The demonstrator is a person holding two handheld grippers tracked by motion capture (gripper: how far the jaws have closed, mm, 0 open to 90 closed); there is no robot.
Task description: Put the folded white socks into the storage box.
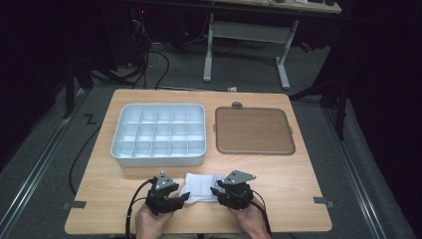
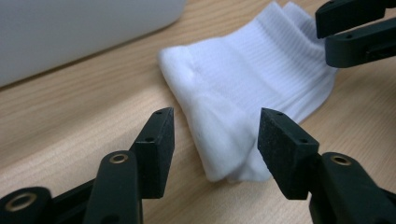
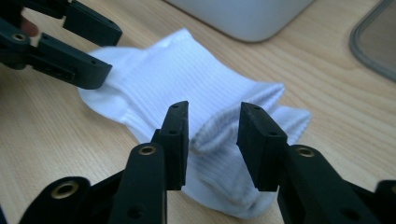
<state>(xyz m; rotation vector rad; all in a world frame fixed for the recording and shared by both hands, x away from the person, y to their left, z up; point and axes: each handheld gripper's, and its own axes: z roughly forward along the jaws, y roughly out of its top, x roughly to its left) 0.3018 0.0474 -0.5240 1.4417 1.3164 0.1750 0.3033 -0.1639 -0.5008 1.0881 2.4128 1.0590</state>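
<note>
A pair of white socks (image 1: 200, 185) lies folded on the wooden table near the front edge, between my two grippers. My left gripper (image 1: 184, 196) is at the socks' left end; in its own view, the left gripper (image 2: 215, 116) stands open, jaws wide on either side of the socks' (image 2: 243, 79) rounded end. My right gripper (image 1: 214, 190) is at the right end. Seen in the right gripper view, my right gripper (image 3: 214, 109) is open, with narrower jaws straddling the ribbed cuff of the socks (image 3: 177, 70). Each gripper appears in the other's view.
A white compartment tray (image 1: 157, 158) sits just behind the socks at the left, with several empty cells. A brown flat tray (image 1: 254, 130) lies to its right. The table's front edge runs right below my hands.
</note>
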